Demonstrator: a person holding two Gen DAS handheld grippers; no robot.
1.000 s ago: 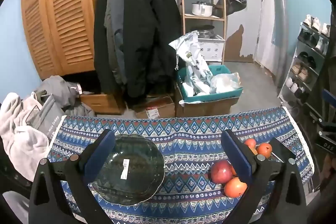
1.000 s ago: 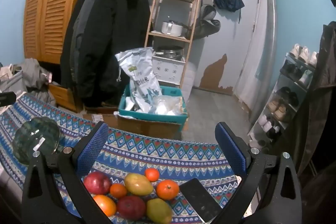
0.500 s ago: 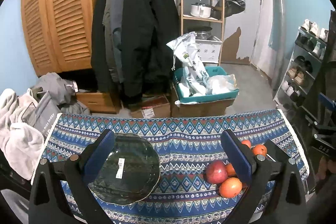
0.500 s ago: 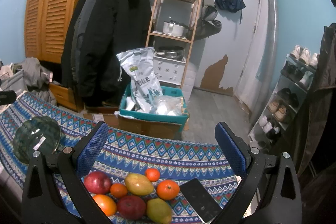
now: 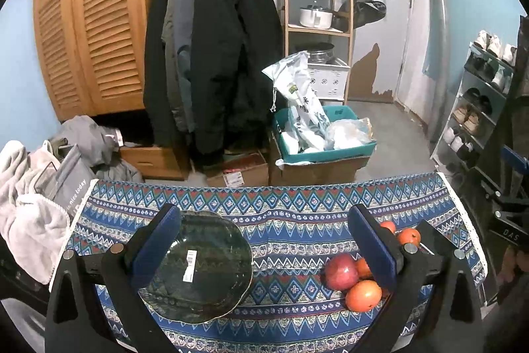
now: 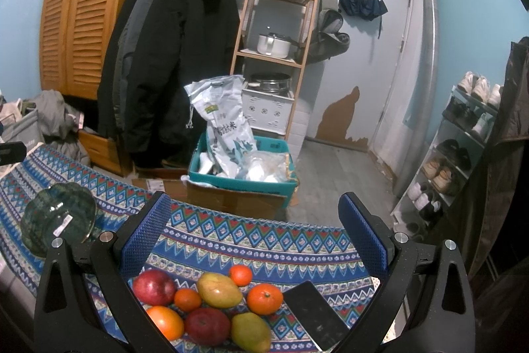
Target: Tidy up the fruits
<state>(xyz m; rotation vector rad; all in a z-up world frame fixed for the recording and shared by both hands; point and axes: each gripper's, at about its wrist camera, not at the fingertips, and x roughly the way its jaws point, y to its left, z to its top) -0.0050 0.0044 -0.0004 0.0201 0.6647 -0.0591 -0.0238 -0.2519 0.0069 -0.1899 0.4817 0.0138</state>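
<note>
Right, both sets of jaws are spread wide and I'm holding nothing in either. My right gripper hangs over the fruit pile: two red apples, two mangoes, and several oranges, all bunched together and touching on the patterned tablecloth. A black phone lies just beside the pile on its right.

My left gripper hovers above the cloth with the dark green plate sitting under its left finger, a barcode sticker on the glass. The plate has nothing on it. In the left view the fruit shows past the right finger, well apart from the plate.

Progress, as I read it: nothing sorted yet. Every piece is in the heap and the plate is bare, so the whole job is left. I'm guessing the plate is the destination, though the task line doesn't say. First pick looks easiest from the right side, top of the pile; round fruit will likely roll if I nudge a neighbour.
</note>
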